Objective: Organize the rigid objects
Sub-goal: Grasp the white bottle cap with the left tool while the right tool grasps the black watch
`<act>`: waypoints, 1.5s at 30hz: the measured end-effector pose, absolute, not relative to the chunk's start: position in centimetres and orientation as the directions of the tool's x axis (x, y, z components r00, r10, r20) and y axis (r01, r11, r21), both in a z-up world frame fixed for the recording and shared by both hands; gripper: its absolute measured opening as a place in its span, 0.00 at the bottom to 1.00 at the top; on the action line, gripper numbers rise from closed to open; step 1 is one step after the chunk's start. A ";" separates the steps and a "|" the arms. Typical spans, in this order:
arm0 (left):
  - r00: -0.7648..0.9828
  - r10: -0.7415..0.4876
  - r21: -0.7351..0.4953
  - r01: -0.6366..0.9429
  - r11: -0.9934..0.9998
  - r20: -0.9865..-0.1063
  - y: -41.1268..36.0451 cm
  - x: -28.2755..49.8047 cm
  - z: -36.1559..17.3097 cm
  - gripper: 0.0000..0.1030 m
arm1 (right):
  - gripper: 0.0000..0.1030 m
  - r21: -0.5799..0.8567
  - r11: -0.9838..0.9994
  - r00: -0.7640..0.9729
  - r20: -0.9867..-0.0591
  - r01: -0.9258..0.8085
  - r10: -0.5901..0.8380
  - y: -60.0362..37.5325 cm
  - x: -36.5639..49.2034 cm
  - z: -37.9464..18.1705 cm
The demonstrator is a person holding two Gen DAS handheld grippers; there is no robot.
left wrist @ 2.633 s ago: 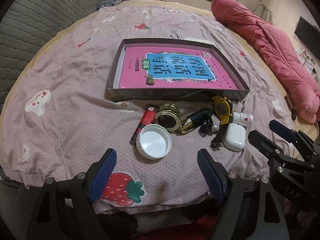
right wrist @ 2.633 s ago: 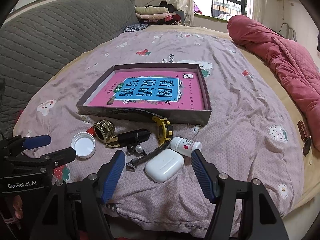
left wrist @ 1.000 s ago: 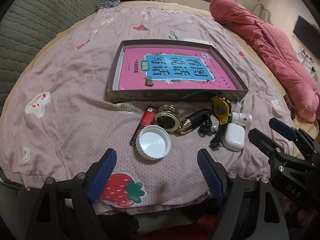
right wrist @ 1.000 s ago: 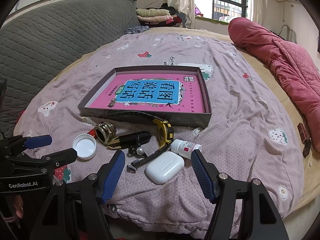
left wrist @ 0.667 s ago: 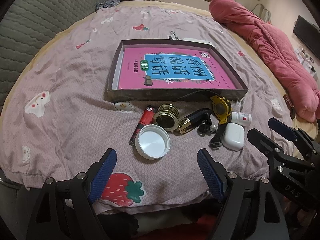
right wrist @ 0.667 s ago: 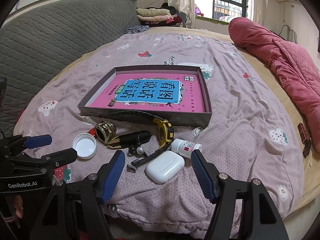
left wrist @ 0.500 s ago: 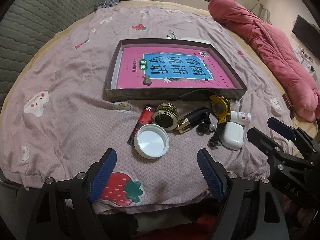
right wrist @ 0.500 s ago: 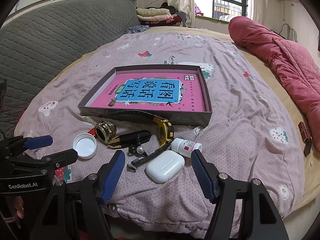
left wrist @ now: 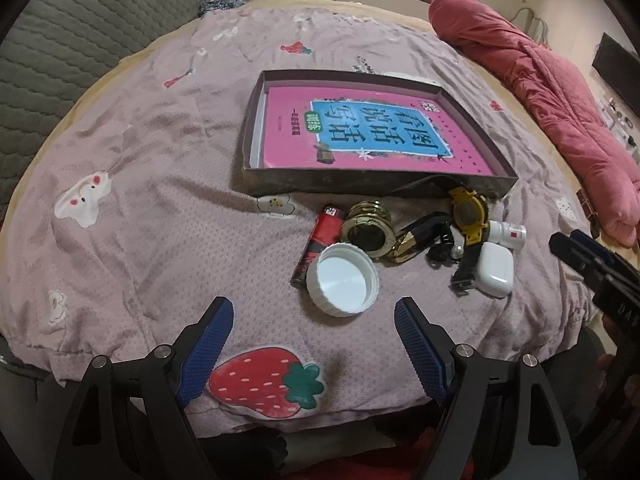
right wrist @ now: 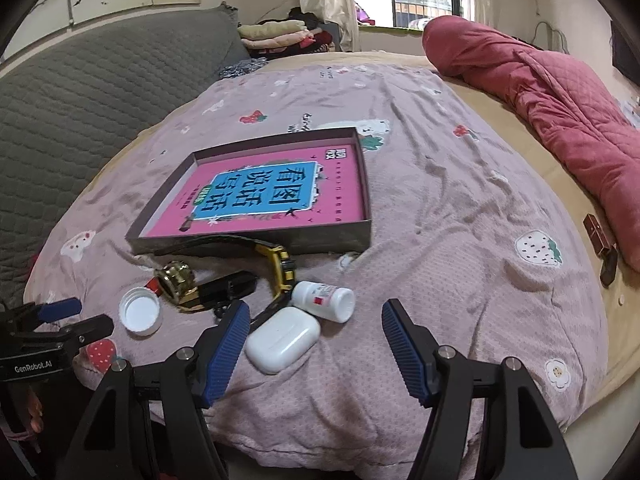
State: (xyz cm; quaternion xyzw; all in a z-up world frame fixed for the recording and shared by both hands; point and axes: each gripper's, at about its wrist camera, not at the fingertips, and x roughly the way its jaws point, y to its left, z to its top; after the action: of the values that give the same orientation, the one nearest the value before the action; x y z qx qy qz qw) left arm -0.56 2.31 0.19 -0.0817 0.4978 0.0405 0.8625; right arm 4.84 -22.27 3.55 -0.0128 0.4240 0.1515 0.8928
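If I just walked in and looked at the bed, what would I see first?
Probably the bright pink book with big blue lettering, lying inside a shallow dark box in the middle of the bed. Next, the jumble of little things just in front of the box: a white cap, a white case, a yellow watch. A big red quilt is heaped along the far side.

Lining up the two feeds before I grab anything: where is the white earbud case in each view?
Left wrist: white earbud case lies right of centre, beside the watch strap.
Right wrist: same case lies low centre, by the left fingertip.
Shared landmark: small white pill bottle, just behind it.
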 end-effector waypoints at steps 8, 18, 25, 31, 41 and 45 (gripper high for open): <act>0.489 -0.008 -0.068 -0.105 0.992 -0.872 1.1 0.3 -1.2 0.81 | 0.66 0.121 0.949 0.589 -0.758 -0.292 0.278 -22.2 5.8 3.2; 0.477 0.052 0.021 -0.069 0.997 -0.878 -0.3 1.9 -3.1 0.81 | 0.66 0.093 0.939 0.583 -0.762 -0.331 0.281 -20.7 6.9 2.2; 0.495 0.087 0.063 -0.065 0.996 -0.864 -0.4 2.3 -3.4 0.78 | 0.66 0.070 0.922 0.560 -0.776 -0.380 0.290 -18.7 9.0 1.3; 0.494 0.066 0.048 -0.049 0.998 -0.867 -0.3 2.5 -3.6 0.71 | 0.66 0.065 0.896 0.503 -0.809 -0.440 0.305 -17.3 11.0 0.3; 0.511 0.041 0.036 -0.019 0.999 -0.859 -0.5 2.5 -3.6 0.65 | 0.58 -0.011 0.871 0.460 -0.853 -0.491 0.248 -15.8 13.1 -1.5; 0.515 0.043 0.042 -0.014 0.999 -0.856 -0.6 2.7 -3.7 0.64 | 0.47 0.001 0.861 0.432 -0.865 -0.509 0.256 -15.4 13.4 -2.2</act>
State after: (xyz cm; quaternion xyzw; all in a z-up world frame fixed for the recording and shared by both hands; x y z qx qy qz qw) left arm 2.71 -0.63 -3.74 0.0148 0.4924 0.0164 0.8701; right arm 13.44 -15.40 -2.21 -0.1310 0.4814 0.2288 0.8360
